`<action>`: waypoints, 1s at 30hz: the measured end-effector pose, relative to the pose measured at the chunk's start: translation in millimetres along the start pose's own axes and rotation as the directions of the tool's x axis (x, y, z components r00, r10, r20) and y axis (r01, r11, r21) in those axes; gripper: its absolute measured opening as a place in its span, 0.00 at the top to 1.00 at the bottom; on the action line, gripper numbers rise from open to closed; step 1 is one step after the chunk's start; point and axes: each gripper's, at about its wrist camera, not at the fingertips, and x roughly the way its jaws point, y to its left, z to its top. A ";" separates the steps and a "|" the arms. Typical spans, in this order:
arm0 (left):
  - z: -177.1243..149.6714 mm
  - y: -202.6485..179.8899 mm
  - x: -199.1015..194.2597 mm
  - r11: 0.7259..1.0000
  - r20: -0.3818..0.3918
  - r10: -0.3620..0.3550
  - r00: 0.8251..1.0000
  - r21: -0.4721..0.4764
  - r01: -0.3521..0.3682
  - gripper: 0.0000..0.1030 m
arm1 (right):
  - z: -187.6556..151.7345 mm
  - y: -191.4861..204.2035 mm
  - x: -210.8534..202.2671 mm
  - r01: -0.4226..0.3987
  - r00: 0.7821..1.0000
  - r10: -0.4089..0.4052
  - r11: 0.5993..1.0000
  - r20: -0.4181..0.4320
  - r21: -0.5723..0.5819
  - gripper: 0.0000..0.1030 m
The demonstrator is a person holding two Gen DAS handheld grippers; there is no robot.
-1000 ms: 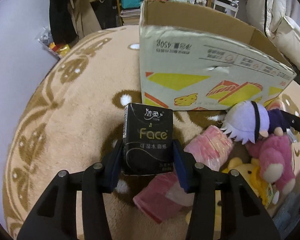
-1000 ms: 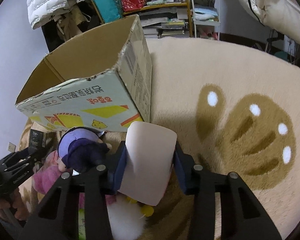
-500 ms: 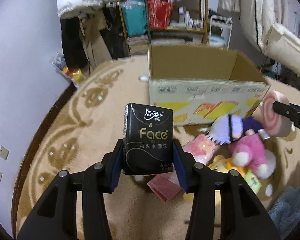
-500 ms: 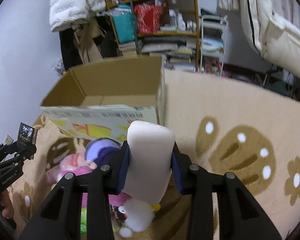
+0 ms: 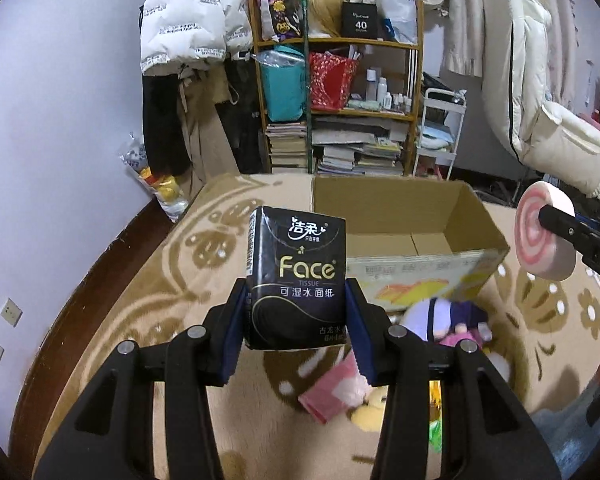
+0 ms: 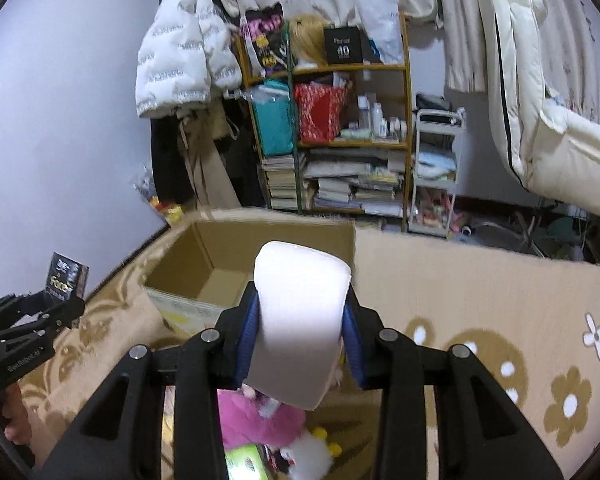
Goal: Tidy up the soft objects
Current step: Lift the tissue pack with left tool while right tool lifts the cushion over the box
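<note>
Above the box (image 5: 404, 216), the left gripper (image 5: 296, 324) clamps a tissue pack (image 5: 296, 276), the right gripper (image 6: 300, 344) a cushion (image 6: 300, 320); loosening early could drop either short.

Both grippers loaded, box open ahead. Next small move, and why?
Probably carry both forward over the cardboard box and release. The left gripper is shut on the black tissue pack, the right gripper on the pink swirl cushion; both sit short of the box, whose visible floor looks bare.
</note>
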 end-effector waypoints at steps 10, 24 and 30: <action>63.6 -9.3 15.1 1.000 0.079 -0.007 0.997 0.007 0.007 0.56 | 30.5 5.9 27.3 -0.024 0.999 0.025 0.999 0.041 -0.026 0.61; 78.4 -52.6 85.9 0.994 0.001 -0.065 0.998 0.091 0.065 0.56 | 44.2 -6.6 79.9 -0.096 0.995 0.095 0.992 0.017 0.083 0.59; 72.7 -61.3 110.5 0.994 -0.056 -0.087 0.995 0.064 0.090 0.55 | 32.2 -1.7 93.1 -0.088 0.996 0.089 0.996 -0.022 0.030 0.55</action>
